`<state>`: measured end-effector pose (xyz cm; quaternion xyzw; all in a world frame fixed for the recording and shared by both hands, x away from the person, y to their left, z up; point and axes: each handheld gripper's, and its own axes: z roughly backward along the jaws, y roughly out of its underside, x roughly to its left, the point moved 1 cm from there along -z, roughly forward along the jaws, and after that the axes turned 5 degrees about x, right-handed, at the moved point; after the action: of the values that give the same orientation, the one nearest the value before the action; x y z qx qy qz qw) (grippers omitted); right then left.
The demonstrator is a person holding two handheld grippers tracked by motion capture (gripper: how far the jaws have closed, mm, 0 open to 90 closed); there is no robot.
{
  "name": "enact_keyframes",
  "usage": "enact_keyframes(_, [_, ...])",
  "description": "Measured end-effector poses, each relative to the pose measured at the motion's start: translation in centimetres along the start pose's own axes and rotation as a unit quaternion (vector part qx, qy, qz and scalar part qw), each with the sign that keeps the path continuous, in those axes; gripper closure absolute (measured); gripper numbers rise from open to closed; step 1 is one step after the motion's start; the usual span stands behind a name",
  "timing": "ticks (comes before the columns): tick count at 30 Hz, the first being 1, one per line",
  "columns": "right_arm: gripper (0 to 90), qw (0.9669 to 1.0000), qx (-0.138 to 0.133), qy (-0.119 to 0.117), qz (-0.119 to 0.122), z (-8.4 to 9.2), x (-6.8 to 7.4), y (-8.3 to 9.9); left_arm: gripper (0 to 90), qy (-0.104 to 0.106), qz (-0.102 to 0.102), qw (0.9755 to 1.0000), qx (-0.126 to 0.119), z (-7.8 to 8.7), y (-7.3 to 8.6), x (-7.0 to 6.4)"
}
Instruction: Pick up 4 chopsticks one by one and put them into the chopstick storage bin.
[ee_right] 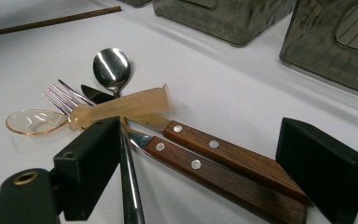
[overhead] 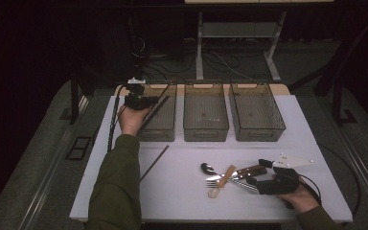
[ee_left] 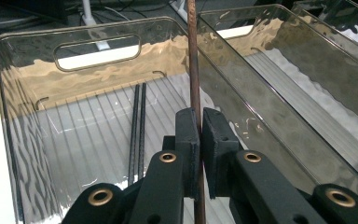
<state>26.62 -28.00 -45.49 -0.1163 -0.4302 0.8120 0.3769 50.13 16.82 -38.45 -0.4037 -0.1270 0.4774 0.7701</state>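
Observation:
My left gripper (overhead: pixel 141 101) is shut on a brown chopstick (ee_left: pixel 193 70), which stands up between the jaws over the left clear bin (ee_left: pixel 28 79). Two dark chopsticks (ee_left: pixel 138 126) lie on that bin's floor. My right gripper (ee_right: pixel 205 154) is open low over a cutlery pile (overhead: pixel 225 175) at the front right of the table. Two wooden-handled knives (ee_right: pixel 223 154) lie between its wide jaws without the pads pressing on them. A metal spoon (ee_right: pixel 112 65), a fork (ee_right: pixel 60 95) and an amber plastic spoon (ee_right: pixel 116 109) lie just beyond.
Three clear bins stand in a row at the back of the white table: left (overhead: pixel 167 136), middle (overhead: pixel 206 139) and right (overhead: pixel 256 139). Another brown chopstick (overhead: pixel 154 163) lies loose on the table in front of the left bin.

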Motion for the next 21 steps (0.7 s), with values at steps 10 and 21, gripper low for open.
enact_keyframes(10, [13.8,1.0000,0.001,-0.001,-0.002,0.04,0.04,0.01,68.3,-0.009,-0.006,0.9999,-0.001,-0.03,-0.01,-0.14])
enact_keyframes(21, [13.8,1.0000,0.002,0.001,-0.004,0.13,-0.05,0.04,51.2,-0.002,-0.040,0.9991,0.012,0.89,0.25,-0.90])
